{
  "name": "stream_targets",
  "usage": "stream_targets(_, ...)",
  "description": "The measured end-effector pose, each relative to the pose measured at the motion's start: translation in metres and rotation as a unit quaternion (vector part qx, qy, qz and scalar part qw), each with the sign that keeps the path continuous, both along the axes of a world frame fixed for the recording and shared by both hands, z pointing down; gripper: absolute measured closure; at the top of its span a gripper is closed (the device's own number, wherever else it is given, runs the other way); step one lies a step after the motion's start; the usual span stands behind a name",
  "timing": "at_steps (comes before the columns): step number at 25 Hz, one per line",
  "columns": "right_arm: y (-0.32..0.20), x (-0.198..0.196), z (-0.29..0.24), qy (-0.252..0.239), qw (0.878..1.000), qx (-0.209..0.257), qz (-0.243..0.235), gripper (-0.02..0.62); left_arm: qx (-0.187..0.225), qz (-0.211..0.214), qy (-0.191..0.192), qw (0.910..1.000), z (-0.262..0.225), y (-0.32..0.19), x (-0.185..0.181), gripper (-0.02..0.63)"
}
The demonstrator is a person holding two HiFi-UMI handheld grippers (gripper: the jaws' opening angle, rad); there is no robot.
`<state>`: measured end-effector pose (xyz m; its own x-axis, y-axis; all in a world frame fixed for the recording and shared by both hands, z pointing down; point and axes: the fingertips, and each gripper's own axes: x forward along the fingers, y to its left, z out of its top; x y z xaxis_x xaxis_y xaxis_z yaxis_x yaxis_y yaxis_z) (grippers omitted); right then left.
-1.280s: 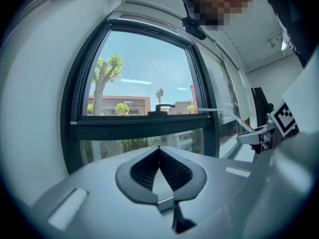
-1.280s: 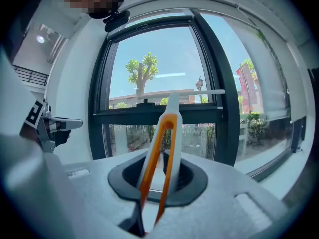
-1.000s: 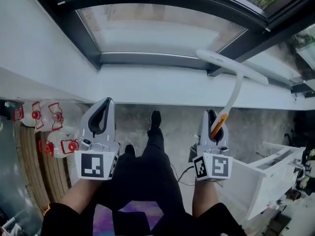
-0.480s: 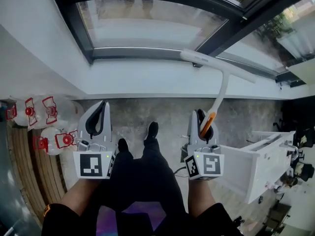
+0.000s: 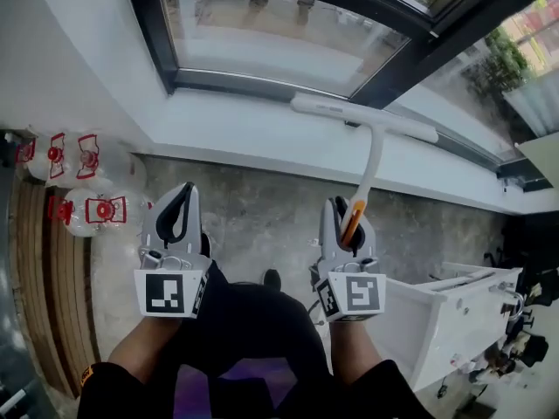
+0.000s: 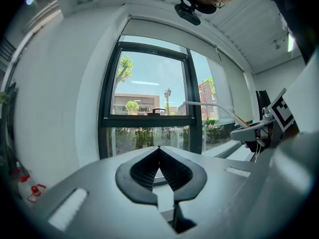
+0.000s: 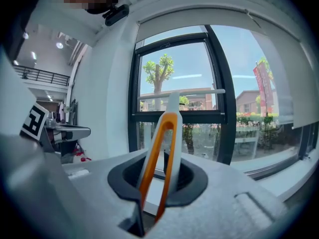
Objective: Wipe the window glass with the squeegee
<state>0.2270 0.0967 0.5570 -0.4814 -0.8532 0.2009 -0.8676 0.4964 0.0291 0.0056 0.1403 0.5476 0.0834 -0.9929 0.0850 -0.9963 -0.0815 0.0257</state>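
Note:
A white squeegee point(image 5: 367, 138) with an orange-trimmed handle point(image 7: 162, 153) is held in my right gripper point(image 5: 348, 221), which is shut on that handle. Its long white blade point(image 5: 362, 116) lies crosswise above the white sill, short of the glass, and shows as a thin bar point(image 7: 182, 94) in the right gripper view. The window glass point(image 5: 279, 33) sits in a dark frame ahead of both grippers. My left gripper point(image 5: 179, 216) is held level beside the right one, its jaws closed together with nothing between them. From the left gripper view, the squeegee point(image 6: 209, 105) crosses the right window pane.
A white sill point(image 5: 262, 133) runs under the window, with a grey stone floor below. Clear water jugs with red caps point(image 5: 83, 208) stand at the left by a wooden strip. A white shelf unit point(image 5: 463, 308) lies at the right. A person's dark trousers fill the bottom middle.
The view has shifted so the window and sill sit further left and higher. The squeegee blade has moved left with the right gripper, nearer the window frame. Both grippers keep their hold.

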Motion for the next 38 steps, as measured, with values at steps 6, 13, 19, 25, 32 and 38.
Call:
stream_targets(6,0.028,0.052,0.016,0.001,0.998,-0.01,-0.057,0.546,-0.024,-0.027,0.026,0.999,0.023,0.039,0.084,0.596)
stream_targets(13,0.054,0.099,0.015,-0.001,0.997,-0.007,-0.073,0.546,-0.022,-0.038,0.024,0.9987,0.022,0.064,0.137,0.595)
stream_targets(19,0.078,0.119,0.035,0.018,0.997,-0.017,-0.069,0.558,-0.011,-0.054,0.016,0.9984,0.017,0.078,0.143,0.595)
stream_targets(25,0.082,0.112,0.055,0.033,0.997,-0.035,-0.064,0.558,-0.008,-0.07,-0.001,0.9975,0.013,0.091,0.131,0.595)
stream_targets(32,0.084,0.093,0.056,0.038,0.995,-0.006,-0.089,0.559,-0.013,-0.086,-0.011,0.9962,0.007,0.105,0.108,0.595)
stream_targets(38,0.086,0.083,0.042,0.02,0.996,-0.008,-0.086,0.56,-0.01,-0.075,-0.015,0.997,0.005,0.102,0.109,0.595)
